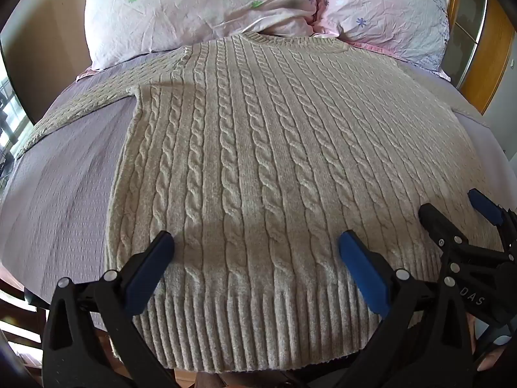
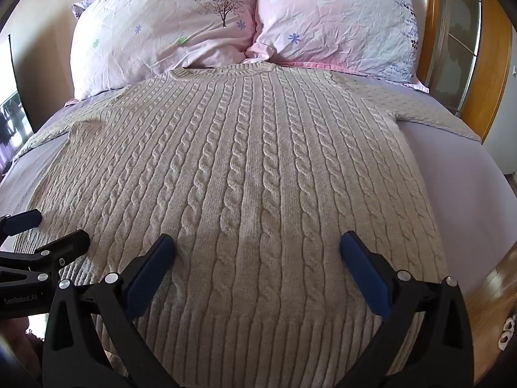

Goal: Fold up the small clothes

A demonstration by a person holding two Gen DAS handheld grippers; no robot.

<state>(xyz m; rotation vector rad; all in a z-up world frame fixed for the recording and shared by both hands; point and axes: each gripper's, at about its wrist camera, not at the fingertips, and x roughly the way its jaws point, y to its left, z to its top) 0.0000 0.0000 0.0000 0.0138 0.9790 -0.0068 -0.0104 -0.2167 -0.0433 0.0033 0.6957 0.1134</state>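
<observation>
A cream cable-knit sweater (image 1: pixel 258 148) lies flat on the bed, collar toward the pillows, ribbed hem nearest me, both sleeves spread sideways. It fills the right wrist view (image 2: pixel 245 174) too. My left gripper (image 1: pixel 257 242) is open, just above the lower left part of the sweater near the hem. My right gripper (image 2: pixel 257 242) is open above the lower right part. The right gripper (image 1: pixel 452 207) also shows at the right edge of the left wrist view. The left gripper (image 2: pixel 55 229) shows at the left edge of the right wrist view. Neither holds anything.
The sweater lies on a lilac bedsheet (image 1: pixel 64 181). Two pink floral pillows (image 1: pixel 194 9) (image 2: pixel 336 19) stand at the head. A wooden headboard and frame (image 2: pixel 488 74) are at the right. Wooden floor (image 2: pixel 494 294) shows past the bed's right edge.
</observation>
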